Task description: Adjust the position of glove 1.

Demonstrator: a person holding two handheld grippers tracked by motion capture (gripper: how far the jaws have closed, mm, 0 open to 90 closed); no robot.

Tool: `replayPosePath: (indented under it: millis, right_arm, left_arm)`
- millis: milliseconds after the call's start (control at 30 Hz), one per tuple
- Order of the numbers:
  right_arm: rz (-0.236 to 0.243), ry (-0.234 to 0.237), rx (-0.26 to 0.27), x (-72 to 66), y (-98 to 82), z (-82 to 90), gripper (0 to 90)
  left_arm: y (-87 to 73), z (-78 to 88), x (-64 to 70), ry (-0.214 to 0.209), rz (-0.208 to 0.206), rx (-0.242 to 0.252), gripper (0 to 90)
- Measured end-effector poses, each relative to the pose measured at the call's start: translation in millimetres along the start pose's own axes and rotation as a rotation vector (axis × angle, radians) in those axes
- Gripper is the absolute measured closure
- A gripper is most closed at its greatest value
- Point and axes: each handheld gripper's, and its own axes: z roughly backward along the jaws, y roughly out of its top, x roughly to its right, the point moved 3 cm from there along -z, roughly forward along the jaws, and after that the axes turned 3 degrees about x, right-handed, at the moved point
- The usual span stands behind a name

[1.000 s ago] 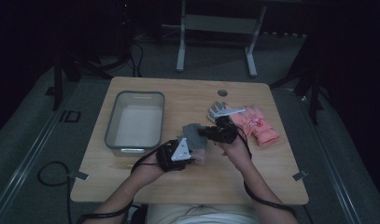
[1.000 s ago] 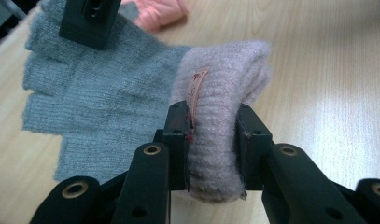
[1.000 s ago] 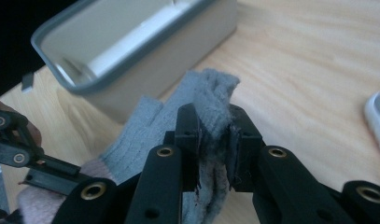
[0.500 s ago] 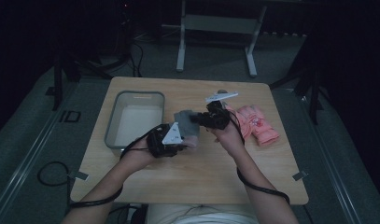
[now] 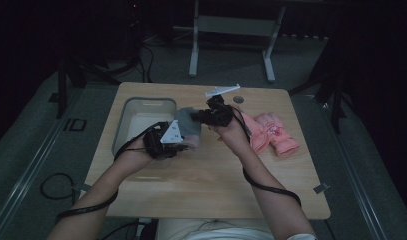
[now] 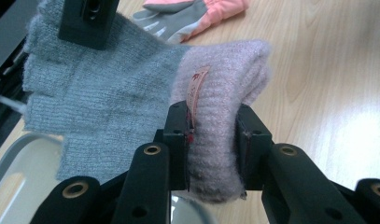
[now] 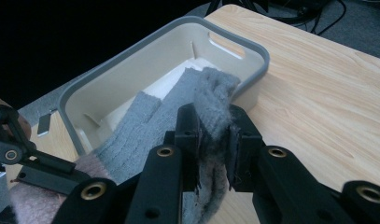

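Note:
A grey knit glove (image 5: 186, 125) with a pale pink cuff hangs stretched between both grippers, just right of the grey bin (image 5: 122, 123). In the left gripper view my left gripper (image 6: 211, 125) is shut on the pink cuff, beside a small sewn label, and the grey glove (image 6: 103, 98) spreads to the left. My right gripper (image 7: 214, 127) is shut on the fingertip end of the glove (image 7: 145, 126), which sags over the bin's rim (image 7: 253, 46). From above, the left gripper (image 5: 183, 143) is at the bin's near right corner and the right gripper (image 5: 197, 118) a little farther back.
A pair of pink padded gloves (image 5: 271, 132) lies on the right half of the wooden table (image 5: 216, 185). A small dark round spot (image 5: 238, 99) sits near the far edge. The bin's pale floor (image 5: 138, 125) is bare. Cables trail from both grippers off the table's near side.
Both grippers have carried the grey glove leftward and away from the person, from the table's middle to the bin's right edge. The pink gloves have not moved.

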Motion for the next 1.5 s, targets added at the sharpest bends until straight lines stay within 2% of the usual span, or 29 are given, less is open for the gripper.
replayPosePath:
  millis: [167, 367, 533, 767, 900, 1167, 1333, 1367, 1500]
  right_arm:
    - [0.013, 0.007, -0.007, -7.3, 10.1, -13.3, 77.3]
    - [0.024, 0.014, -0.014, -14.8, 20.0, -27.1, 77.4]
    - [0.029, 0.025, -0.023, -21.4, 28.6, -44.0, 77.3]
    - [0.036, 0.039, -0.034, -31.1, 37.7, -70.4, 77.4]
    - [0.014, 0.050, -0.042, -32.1, 40.0, -86.6, 77.3]
    - [-0.008, 0.048, -0.071, -27.7, 32.2, -115.8, 77.2]
    - [-0.023, 0.039, -0.105, -24.1, 23.9, -128.8, 77.2]
    - [-0.026, 0.039, -0.116, -23.8, 21.5, -132.4, 77.3]
    - [-0.023, 0.014, -0.162, -20.6, 10.8, -151.3, 77.1]
  left_arm:
    - [-7.9, 10.5, -8.1, 0.024, -0.010, -0.028, 70.1]
    - [-15.1, 16.1, -14.2, 0.039, 0.005, -0.042, 70.1]
    - [-29.3, 24.7, -24.9, 0.058, 0.009, -0.069, 70.1]
    - [-51.3, 33.1, -40.3, 0.057, 0.030, -0.098, 70.1]
    - [-64.0, 35.3, -48.7, 0.056, 0.038, -0.114, 70.0]
    - [-84.2, 26.5, -57.4, 0.039, 0.022, -0.154, 69.9]
    - [-94.2, 16.4, -62.4, -0.001, 0.037, -0.200, 69.8]
    - [-99.5, 9.4, -64.0, -0.016, 0.037, -0.225, 69.8]
    - [-107.5, -2.8, -67.5, -0.043, 0.043, -0.266, 69.8]
